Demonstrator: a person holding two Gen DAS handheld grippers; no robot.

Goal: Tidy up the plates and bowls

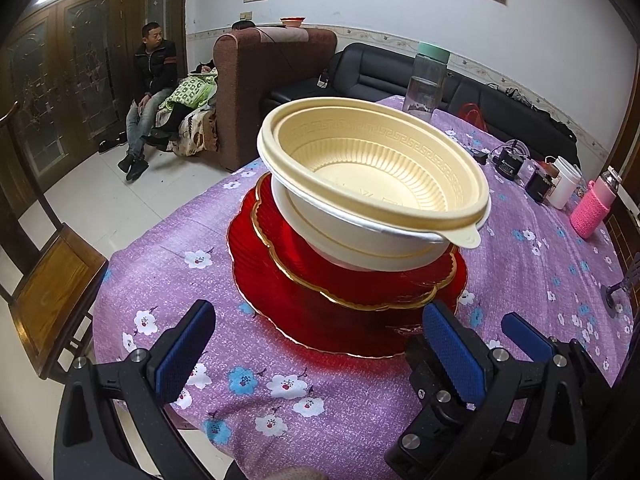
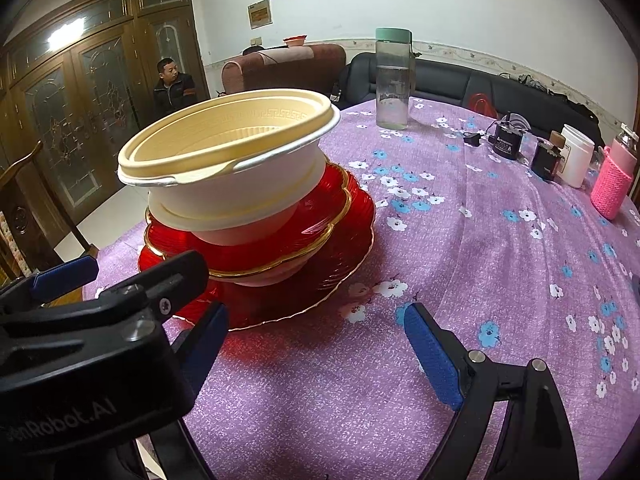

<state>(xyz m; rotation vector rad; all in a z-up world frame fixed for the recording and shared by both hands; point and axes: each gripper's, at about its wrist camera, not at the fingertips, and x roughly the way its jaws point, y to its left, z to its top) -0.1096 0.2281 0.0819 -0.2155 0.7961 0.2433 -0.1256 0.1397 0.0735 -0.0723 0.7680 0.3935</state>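
bowls [image 1: 372,196] stacked on plates [image 1: 320,320], bottle [image 1: 426,80] behind

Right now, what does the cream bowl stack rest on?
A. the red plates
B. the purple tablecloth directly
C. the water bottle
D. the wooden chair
A: the cream bowl stack sits on the smaller of two stacked red plates, clear of the cloth.

Partly cut-off lettering "...enRobot.AI" on the black body of the left tool [image 2: 124,292]

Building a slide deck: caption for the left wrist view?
Open left gripper faces stacked cream bowls on red plates, purple floral tablecloth.
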